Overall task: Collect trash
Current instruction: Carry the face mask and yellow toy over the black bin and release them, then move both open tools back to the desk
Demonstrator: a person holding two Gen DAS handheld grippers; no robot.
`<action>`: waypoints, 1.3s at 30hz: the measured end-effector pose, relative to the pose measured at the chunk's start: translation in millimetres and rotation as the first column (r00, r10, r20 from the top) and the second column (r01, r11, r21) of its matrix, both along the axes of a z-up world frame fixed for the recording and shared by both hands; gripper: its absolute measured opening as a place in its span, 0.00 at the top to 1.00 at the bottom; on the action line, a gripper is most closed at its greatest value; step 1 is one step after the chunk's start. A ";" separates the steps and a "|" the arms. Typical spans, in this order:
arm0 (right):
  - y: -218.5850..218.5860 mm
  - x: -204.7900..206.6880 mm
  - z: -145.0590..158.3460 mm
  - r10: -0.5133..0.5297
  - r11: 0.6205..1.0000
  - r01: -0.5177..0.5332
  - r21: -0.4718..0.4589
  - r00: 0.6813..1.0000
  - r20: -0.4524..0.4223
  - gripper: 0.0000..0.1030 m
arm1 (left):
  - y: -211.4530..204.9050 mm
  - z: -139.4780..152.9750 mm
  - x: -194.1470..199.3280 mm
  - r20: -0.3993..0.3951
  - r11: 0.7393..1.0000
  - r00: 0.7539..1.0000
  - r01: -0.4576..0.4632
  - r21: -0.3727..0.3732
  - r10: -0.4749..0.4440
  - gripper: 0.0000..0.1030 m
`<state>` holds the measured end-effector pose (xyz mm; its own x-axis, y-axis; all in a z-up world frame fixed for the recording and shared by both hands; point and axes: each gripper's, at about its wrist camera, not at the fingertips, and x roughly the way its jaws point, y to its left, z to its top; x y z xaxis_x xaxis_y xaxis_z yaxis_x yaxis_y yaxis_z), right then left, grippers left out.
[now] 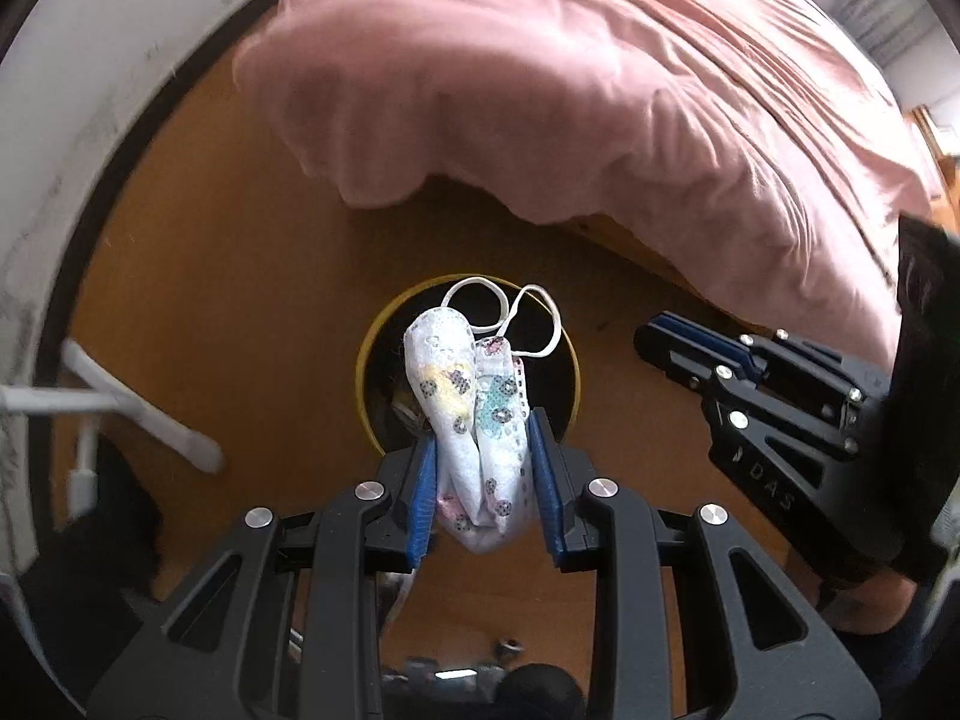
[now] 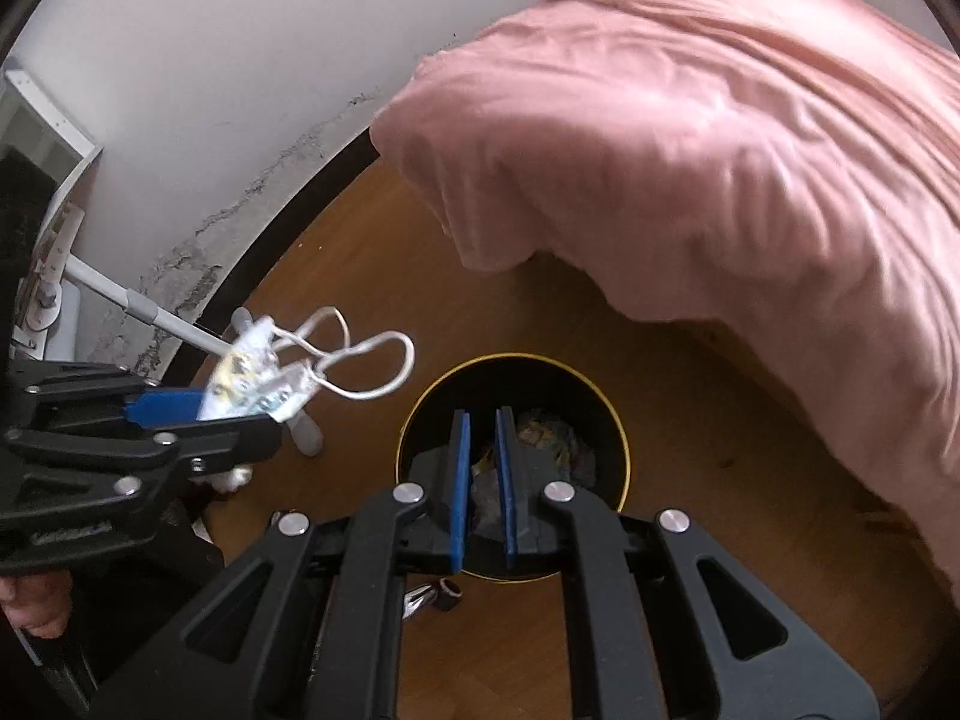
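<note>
**Mask pinched in left fingers, over the bin**

Left gripper (image 1: 483, 468): blue fingers (image 1: 423, 492) pinch a crumpled face mask (image 1: 474, 414) between them. Mask is white w/ small coloured print, folded lengthwise, bulging out fwd past the fingertips. Its two white ear loops (image 1: 522, 312) hang free beyond the far end. In the left wrist view the mask lines up w/ the bin (image 1: 570, 360) mouth; the bin is a round black can w/ a yellow rim, standing on the wood floor (image 1: 240, 300). Some rubbish is visible inside it.

Right gripper (image 2: 483, 480): fingers (image 2: 461, 480) pressed nearly together, only a narrow slit between the pads, nothing held. It points down at the bin mouth too, so the bin (image 2: 618, 438) sits right behind its tips. In the left view this gripper (image 1: 660, 342) sits to the right of the bin, near the bed edge.

From the right wrist view, the left gripper (image 2: 240, 408) w/ mask (image 2: 258, 372) comes in from the left, loops (image 2: 372, 366) dangling toward the bin.

Around: pink bedsheet (image 1: 570, 90) drapes over the bed beside the bin. White wall (image 2: 210, 60) w/ scuffed, stained lower part and dark skirting. A white pole (image 2: 132, 300) leans by the wall. Small metal bits (image 2: 432, 594) on the floor near the bin; can't tell what they are.
</note>
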<state>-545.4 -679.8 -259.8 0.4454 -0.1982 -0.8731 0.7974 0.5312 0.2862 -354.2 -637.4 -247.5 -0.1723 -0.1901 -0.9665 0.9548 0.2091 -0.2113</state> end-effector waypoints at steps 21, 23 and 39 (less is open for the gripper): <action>-12.8 -24.0 13.3 -0.080 0.995 0.082 -0.055 0.996 0.031 0.36 | 6.5 4.5 3.0 0.065 0.999 0.998 -0.016 -0.041 0.018 0.20; -8.4 -23.0 19.1 -0.074 0.995 0.076 -0.064 0.997 0.030 0.36 | 9.0 7.2 5.3 0.068 0.998 0.997 -0.024 -0.056 0.028 0.20; 44.4 120.4 180.9 0.178 0.938 -0.121 -0.325 0.973 0.150 0.29 | 105.7 203.1 117.2 0.182 0.916 0.965 -0.107 -0.387 0.190 0.11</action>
<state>-425.0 -635.4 -78.9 0.6305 -0.3670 -0.6839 0.6543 0.7253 0.2140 -237.0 -531.7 -44.4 0.0868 -0.5489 -0.8314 0.9494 0.2984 -0.0978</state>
